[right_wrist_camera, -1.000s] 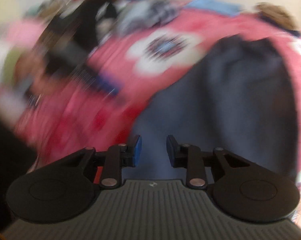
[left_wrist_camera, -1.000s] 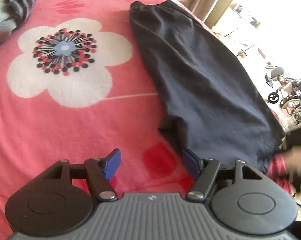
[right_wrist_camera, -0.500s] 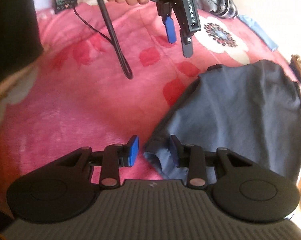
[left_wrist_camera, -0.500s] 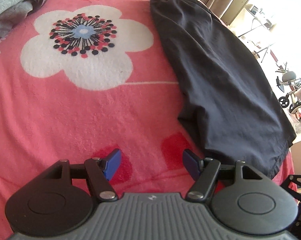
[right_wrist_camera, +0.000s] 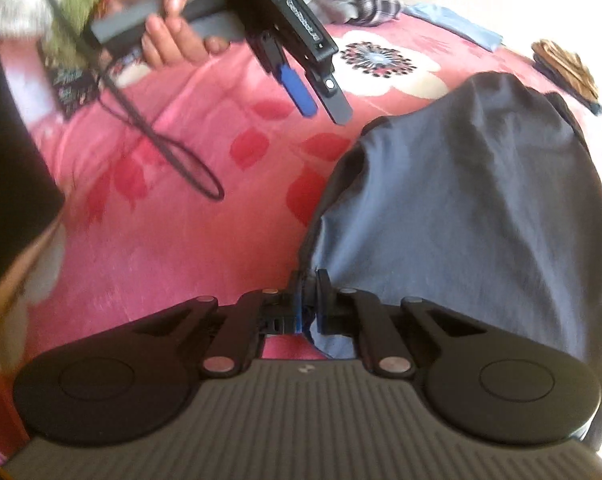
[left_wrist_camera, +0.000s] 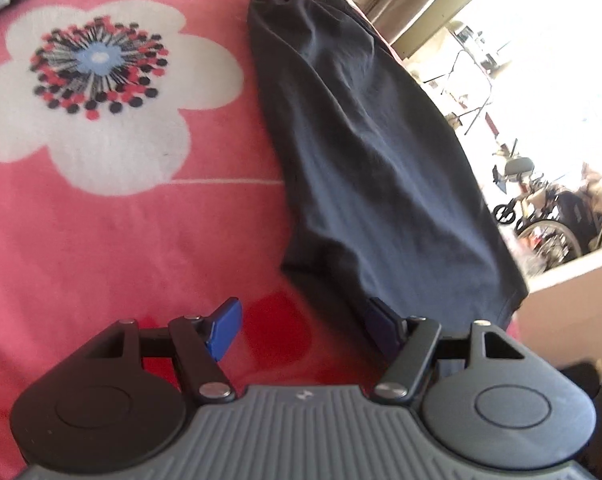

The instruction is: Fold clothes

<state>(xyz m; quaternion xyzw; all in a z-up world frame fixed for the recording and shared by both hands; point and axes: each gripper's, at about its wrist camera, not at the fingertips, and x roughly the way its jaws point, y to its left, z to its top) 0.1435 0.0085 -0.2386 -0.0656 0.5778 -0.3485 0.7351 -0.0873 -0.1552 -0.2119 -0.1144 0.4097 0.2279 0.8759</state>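
Right wrist view: right gripper (right_wrist_camera: 308, 294) pinched tight on the near corner of the dark garment (right_wrist_camera: 473, 200), cloth bunched between the pads. Garment lies flat on the pink blanket (right_wrist_camera: 161, 248), running away toward the far right side. Left gripper (right_wrist_camera: 321, 96) shows up top, held in a hand (right_wrist_camera: 173, 36), tilted down above the blanket with its blue pad (right_wrist_camera: 299, 90) visible, clear of the cloth from this angle. Black cable (right_wrist_camera: 169, 148) loops down from it onto the blanket. Pile of clothes (right_wrist_camera: 353, 0) at the far edge, near a white flower print (right_wrist_camera: 385, 64).

Left wrist view: left gripper (left_wrist_camera: 301, 330) with fingers spread wide, nothing pinched. Left pad (left_wrist_camera: 223, 328) over bare blanket (left_wrist_camera: 121, 248), right pad (left_wrist_camera: 381, 326) at the garment's (left_wrist_camera: 373, 152) near edge; touching or just over it, cannot tell. Garment stretches from here up to the far end, gathered band at the top, right of the big white flower (left_wrist_camera: 101, 100). Bright doorway with a wheeled frame (left_wrist_camera: 541, 216) beyond the bed on the right.
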